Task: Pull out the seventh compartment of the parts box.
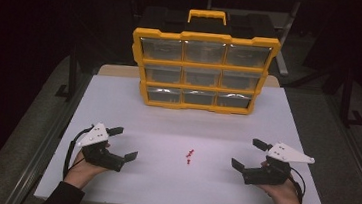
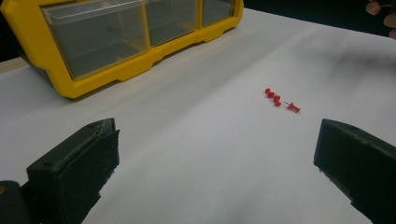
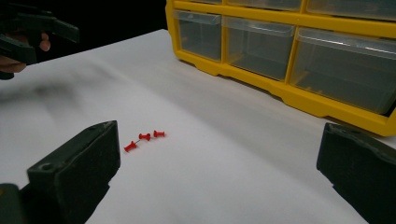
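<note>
A white table (image 1: 119, 101) carries a yellow organizer (image 1: 202, 66) standing upright at its far edge, nine clear drawers (image 1: 204, 51) all pushed in and, as far as the clear fronts show, empty. Nearer the person, the left gripper (image 1: 124, 142) and right gripper (image 1: 247, 153) rest low at either side of the table, each with its jaws spread wide and holding nothing. Between them, on bare tabletop, lie three red pushpins (image 1: 189, 156) in a loose cluster, closer to the right gripper than the left but well apart from both.

Judged from this layout, the work has scarcely begun: no pin has been lifted, no drawer pulled out, and everything remains to be done. In the left gripper view the pins (image 2: 280, 100) lie ahead and right of centre, beyond the jaws; in the right gripper view they (image 3: 144, 139) sit just past the left-hand jaw, nearly within reach.
</note>
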